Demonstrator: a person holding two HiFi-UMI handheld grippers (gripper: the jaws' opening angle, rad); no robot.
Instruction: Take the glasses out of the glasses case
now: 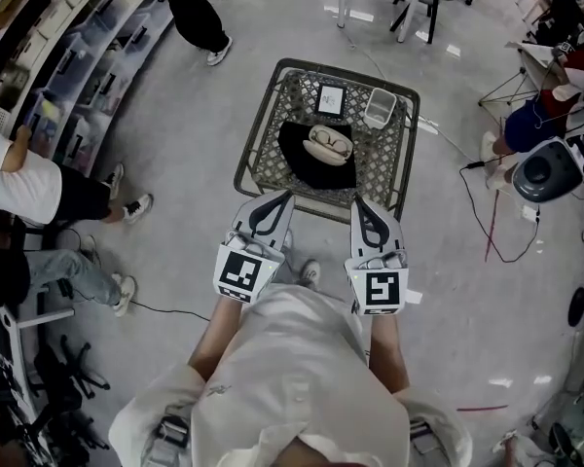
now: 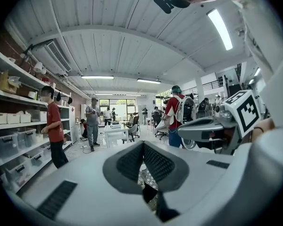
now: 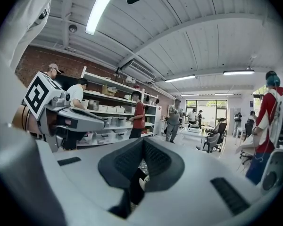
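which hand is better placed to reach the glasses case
Right, narrowly. The left tool and right tool are both shut, at the near edge of the table; the glasses case lies ahead between them, slightly nearer the right one.

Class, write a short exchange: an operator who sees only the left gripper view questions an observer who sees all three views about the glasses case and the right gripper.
Operator: Past the left gripper I see mostly the room. Where is the glasses case?
Observer: In the head view it lies on a black cloth on the wire table, ahead of you.
Operator: Are the right gripper's jaws open?
Observer: No, the right gripper view shows them together, with nothing between.
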